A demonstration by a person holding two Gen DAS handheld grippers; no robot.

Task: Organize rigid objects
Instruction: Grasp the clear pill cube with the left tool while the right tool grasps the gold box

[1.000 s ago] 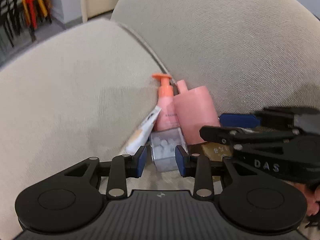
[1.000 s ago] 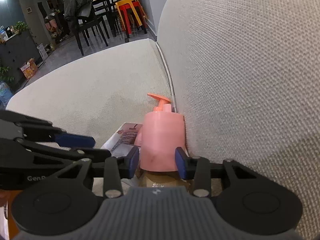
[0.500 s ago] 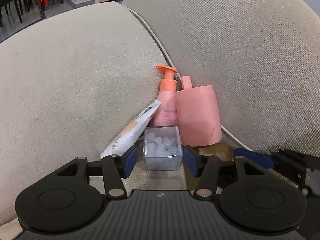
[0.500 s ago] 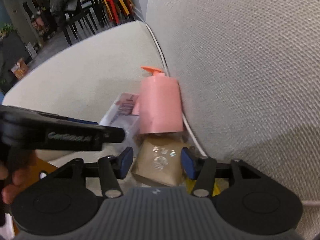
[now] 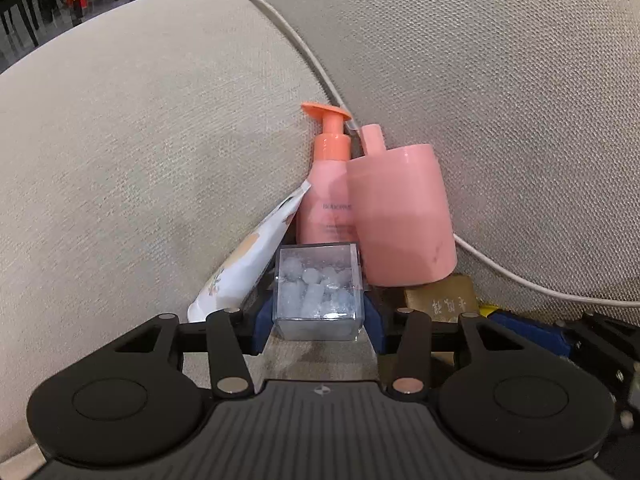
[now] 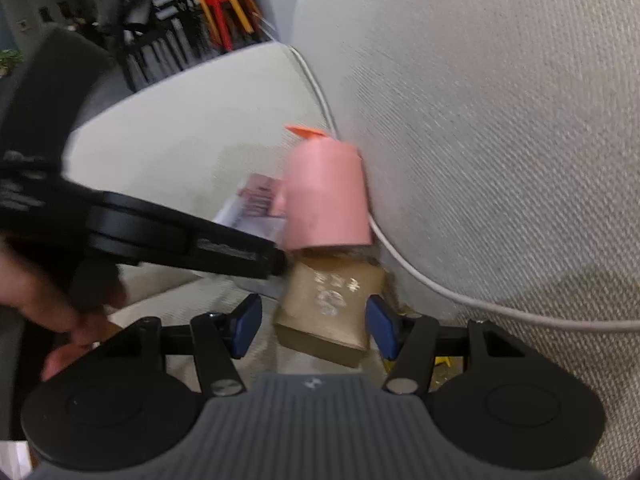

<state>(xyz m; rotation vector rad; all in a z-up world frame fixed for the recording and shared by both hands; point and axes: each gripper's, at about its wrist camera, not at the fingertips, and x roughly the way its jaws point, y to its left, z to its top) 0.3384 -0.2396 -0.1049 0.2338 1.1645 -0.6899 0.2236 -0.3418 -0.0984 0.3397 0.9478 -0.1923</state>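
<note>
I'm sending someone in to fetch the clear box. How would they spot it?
Look where the sofa seat meets the backrest. A cluster sits there; the clear box is in front of the pink pump bottle. Alone there, it is transparent, with pale blue-white pieces inside.

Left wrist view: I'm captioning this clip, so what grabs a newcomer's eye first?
The pink cup, upside down against the sofa back cushion, and the orange-topped pump bottle beside it stand out. Just in front, the left gripper brackets a clear box of white pieces.
</note>
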